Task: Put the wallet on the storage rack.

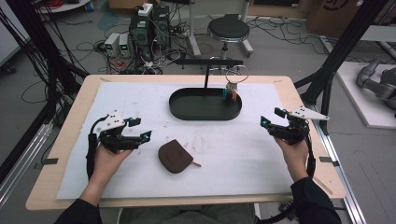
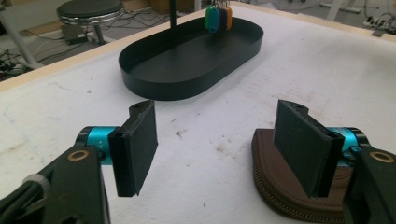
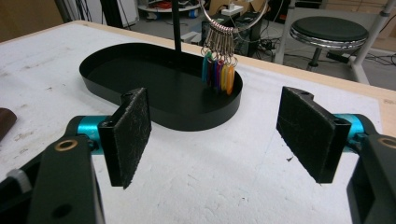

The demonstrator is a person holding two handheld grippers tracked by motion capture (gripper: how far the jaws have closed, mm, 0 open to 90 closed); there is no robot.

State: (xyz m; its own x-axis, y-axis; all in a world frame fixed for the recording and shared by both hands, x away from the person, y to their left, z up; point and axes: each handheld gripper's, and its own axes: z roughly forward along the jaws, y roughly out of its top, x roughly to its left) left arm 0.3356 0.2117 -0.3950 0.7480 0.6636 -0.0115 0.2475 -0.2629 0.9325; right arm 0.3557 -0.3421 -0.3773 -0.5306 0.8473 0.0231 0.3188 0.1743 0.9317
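A brown leather zip pouch [image 1: 175, 156] lies flat on the white mat, near the front middle. My left gripper [image 1: 141, 129] hovers just left of it, open, with nothing between its pads. In the left gripper view the pouch [image 2: 280, 196] lies behind the right pad [image 2: 301, 144], apart from the open gripper [image 2: 218, 126]. Farther back stands a black oval tray [image 1: 187, 112] with an upright stand; a key ring with coloured tags [image 1: 231, 92] hangs over its right end. My right gripper [image 1: 272, 117] is open and empty at the right, facing the tray [image 3: 187, 122] and tags [image 3: 217, 72].
The white mat [image 1: 233, 154] covers most of the wooden table [image 1: 70, 135]. A round stool [image 1: 229, 29], computer boxes and loose cables stand on the floor beyond the far edge. Black frame posts rise at both sides of the table.
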